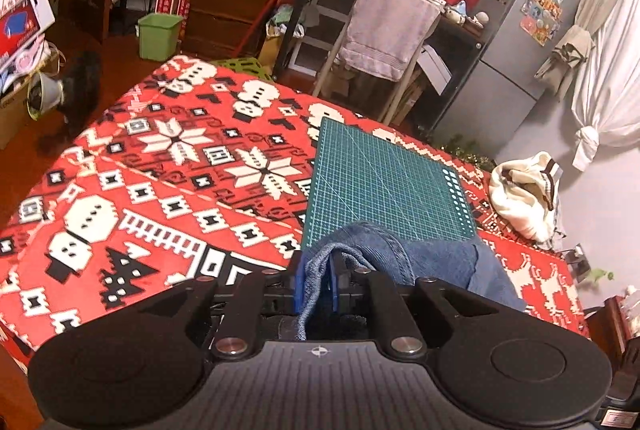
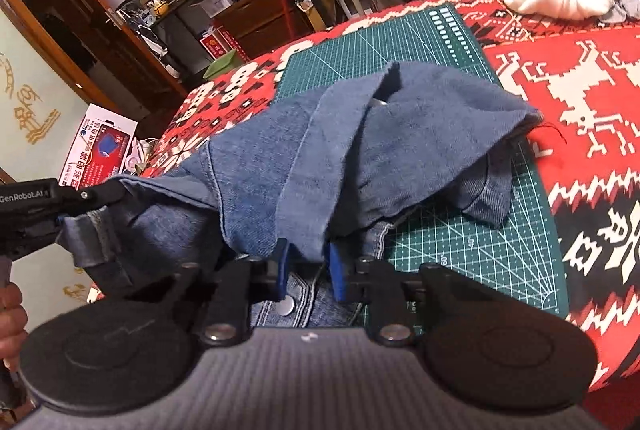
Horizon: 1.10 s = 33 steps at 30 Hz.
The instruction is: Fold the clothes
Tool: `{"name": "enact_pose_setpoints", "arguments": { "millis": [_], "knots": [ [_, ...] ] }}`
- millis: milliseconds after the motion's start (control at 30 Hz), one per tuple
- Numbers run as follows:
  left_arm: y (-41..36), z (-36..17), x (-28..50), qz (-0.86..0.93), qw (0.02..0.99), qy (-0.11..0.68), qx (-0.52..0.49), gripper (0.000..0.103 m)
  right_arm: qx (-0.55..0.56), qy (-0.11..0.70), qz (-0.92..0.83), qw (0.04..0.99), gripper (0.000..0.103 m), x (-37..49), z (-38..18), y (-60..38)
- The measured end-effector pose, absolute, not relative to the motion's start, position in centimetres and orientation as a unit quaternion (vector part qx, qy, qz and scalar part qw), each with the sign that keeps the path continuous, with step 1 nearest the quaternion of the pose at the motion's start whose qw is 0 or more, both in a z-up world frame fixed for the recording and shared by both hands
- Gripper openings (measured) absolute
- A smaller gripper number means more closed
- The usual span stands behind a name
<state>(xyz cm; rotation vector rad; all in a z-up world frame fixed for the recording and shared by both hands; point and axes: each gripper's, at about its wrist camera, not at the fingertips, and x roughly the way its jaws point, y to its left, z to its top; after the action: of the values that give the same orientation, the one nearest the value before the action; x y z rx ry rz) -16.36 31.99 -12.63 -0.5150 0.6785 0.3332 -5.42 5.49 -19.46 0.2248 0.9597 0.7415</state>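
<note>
We are in the middle of a fold. Our left tongs (image 1: 318, 282) are squeezed shut on one edge of the blue denim clothes (image 2: 360, 150), and our right tongs (image 2: 306, 270) pinch another fold of the same cloth between their blue pads. The denim hangs lifted between the two tongs, and its far end droops down onto the green mat (image 1: 380, 174). The mat lies on the bench, which wears a red cloth with snowmen (image 1: 160, 166). A white heap of clothes (image 1: 524, 194) waits near the far corner. We think the next move is to carry the held edge forward over the rest, lay it down flat, and only then let go, keeping both tongs level so the fold lands straight.
</note>
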Motion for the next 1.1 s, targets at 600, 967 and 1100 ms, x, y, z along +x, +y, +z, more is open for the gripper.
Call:
{"name": "enact_pose_setpoints", "arguments": {
  "millis": [600, 967, 1100],
  "knots": [
    [27.2, -9.3, -18.4, 0.124, 0.927, 0.309, -0.172, 0.034, 0.086, 0.416, 0.311, 0.85, 0.045, -6.8, -17.7, 0.9],
    [20.1, -9.9, -17.2, 0.065, 0.94, 0.332, -0.035, 0.049, 0.093, 0.413, 0.297, 0.856, 0.054, -7.7, -17.3, -2.2],
    [18.0, -12.1, -15.5, 0.057, 0.933, 0.356, 0.015, 0.059, 0.106, 0.417, 0.296, 0.853, 0.054, -7.5, -17.4, -3.3]
  ]
}}
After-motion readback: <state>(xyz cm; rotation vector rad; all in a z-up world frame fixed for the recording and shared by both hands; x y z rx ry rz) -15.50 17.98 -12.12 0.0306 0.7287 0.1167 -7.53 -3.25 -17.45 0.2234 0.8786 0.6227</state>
